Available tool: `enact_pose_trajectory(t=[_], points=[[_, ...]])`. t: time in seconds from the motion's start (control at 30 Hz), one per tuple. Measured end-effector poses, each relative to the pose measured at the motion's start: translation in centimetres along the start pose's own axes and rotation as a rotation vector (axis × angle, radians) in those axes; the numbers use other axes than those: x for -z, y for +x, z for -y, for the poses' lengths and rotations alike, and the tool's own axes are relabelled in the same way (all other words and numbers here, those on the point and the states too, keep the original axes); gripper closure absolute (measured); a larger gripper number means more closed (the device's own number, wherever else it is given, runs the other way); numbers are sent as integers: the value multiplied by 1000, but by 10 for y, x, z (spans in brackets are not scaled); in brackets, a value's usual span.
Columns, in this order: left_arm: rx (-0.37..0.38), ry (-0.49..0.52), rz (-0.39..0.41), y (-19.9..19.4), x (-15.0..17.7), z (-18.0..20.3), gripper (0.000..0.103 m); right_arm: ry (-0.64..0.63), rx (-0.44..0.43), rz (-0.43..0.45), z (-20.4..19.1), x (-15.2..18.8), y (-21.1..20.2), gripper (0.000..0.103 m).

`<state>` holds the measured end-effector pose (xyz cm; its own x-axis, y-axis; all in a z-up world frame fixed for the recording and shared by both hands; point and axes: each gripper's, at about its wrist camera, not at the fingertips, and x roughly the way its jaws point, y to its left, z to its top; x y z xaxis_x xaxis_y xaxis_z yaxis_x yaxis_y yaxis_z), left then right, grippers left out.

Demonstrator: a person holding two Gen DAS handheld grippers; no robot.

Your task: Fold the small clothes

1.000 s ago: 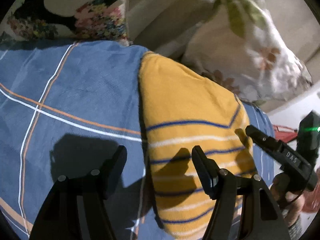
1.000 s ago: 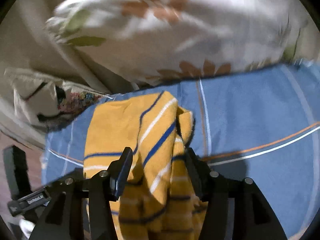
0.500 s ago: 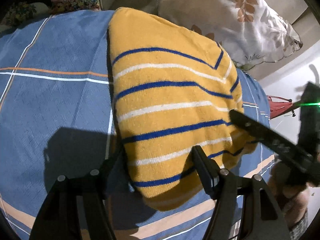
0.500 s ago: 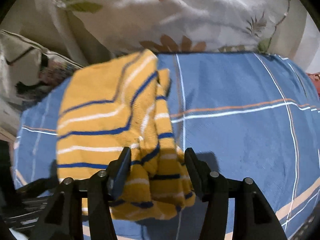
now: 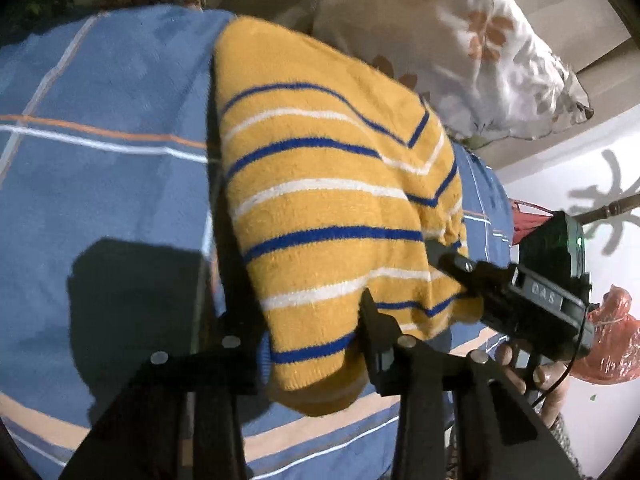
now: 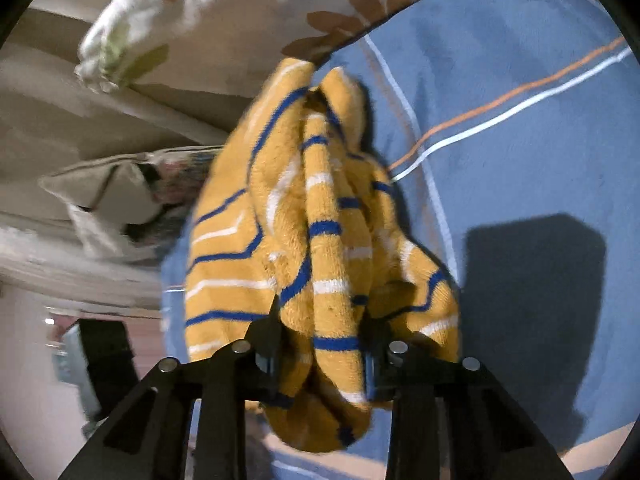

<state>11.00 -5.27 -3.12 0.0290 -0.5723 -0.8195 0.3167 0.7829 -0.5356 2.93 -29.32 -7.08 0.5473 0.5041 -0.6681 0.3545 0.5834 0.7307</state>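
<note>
Left gripper: jaws just closed, pinching the near hem of the mustard-yellow knitted jumper with blue and white stripes.
Right gripper: just closed, clamping bunched folds at lower centre.
Risk: thick bunch slips, fold skews on blue checked bedsheet.

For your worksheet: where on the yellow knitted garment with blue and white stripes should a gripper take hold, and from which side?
Probably the near hem of the yellow knitted garment with blue and white stripes, approached from the bed's front edge. There the bunched layers overhang the blue checked bedsheet, so fingers fit above and below.

Home bedroom: blue plaid bedsheet, floral pillow (second cushion behind).
</note>
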Motion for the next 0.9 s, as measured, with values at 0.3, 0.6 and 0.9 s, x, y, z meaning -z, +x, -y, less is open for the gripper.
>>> enact_pose_trajectory(t=[0.3,0.6,0.9], points=[[-125,85,-6,-3,18,11,61,-21,149,75,-1,10,-25,47],[-125,132,159,-49,42,10,61,-249,85,123,-73,24,-38,47],[-399,349,606,-109,62,37,30,-162,206,125,-50,34,-23,55]])
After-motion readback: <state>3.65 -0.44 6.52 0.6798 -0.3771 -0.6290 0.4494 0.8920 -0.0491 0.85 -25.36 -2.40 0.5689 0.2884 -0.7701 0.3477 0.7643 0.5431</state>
